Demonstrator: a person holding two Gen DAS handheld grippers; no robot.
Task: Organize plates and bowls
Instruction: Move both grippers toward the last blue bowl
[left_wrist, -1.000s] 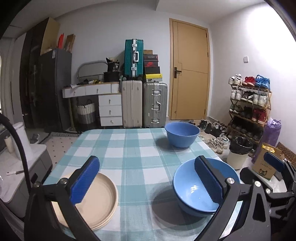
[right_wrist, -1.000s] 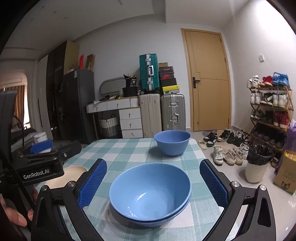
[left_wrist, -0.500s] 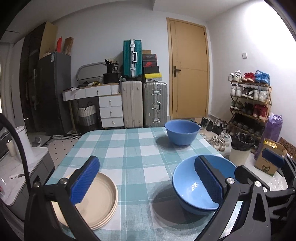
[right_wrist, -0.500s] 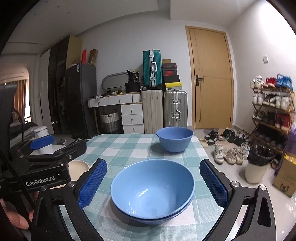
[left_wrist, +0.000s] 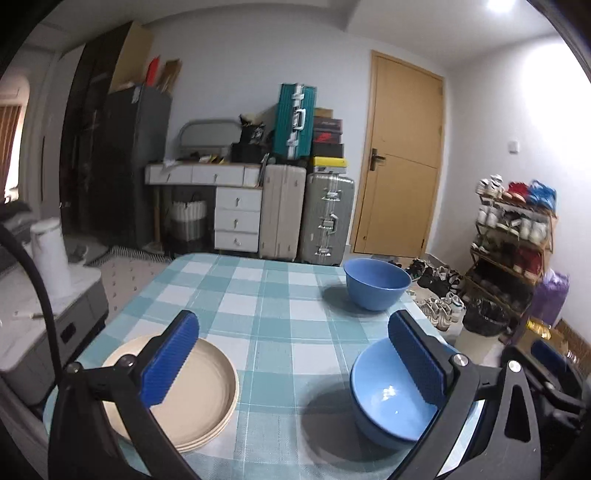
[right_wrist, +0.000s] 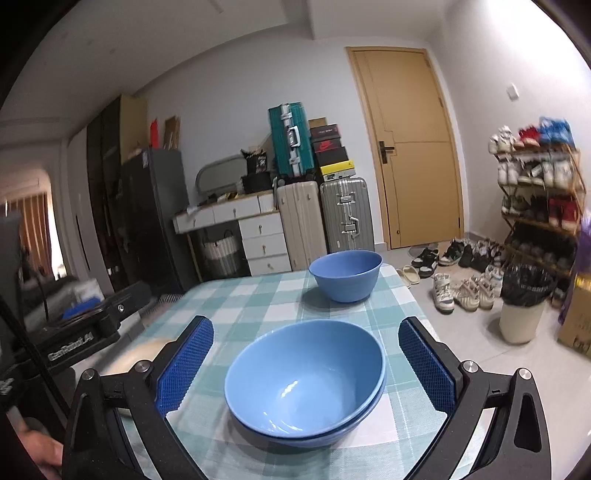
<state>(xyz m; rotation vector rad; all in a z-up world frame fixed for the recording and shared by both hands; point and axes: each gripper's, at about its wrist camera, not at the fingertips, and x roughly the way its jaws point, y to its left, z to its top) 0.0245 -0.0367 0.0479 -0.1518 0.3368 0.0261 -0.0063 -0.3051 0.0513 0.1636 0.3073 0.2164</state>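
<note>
The left gripper (left_wrist: 293, 360) hangs above the near part of the table (left_wrist: 273, 321), aimed level along its length, with its blue-padded fingers (left_wrist: 170, 363) spread wide and nothing between them. One finger sits over the stack of beige plates (left_wrist: 201, 398); the other overlaps the near rim of the stacked blue bowls (left_wrist: 384, 402).

The right gripper (right_wrist: 306, 365) is held low at the table's near right edge, tilted a little so the room leans in its view. Its fingers (right_wrist: 184, 365) are also wide apart and grip nothing; the stacked blue bowls (right_wrist: 306, 380) lie between them without touching either pad.

That stack is two bowls nested, the inner rim sitting just above the outer one, glossy inside with a small highlight. A single blue bowl (right_wrist: 345, 275) stands upright near the far right corner of the table, well apart from the stack. The beige plates lie flat at the near left, their rims showing several layers. The table wears a teal and white checked cloth (left_wrist: 236, 288). The left gripper's black body (right_wrist: 85, 328) shows at the left of the right wrist view.
</note>
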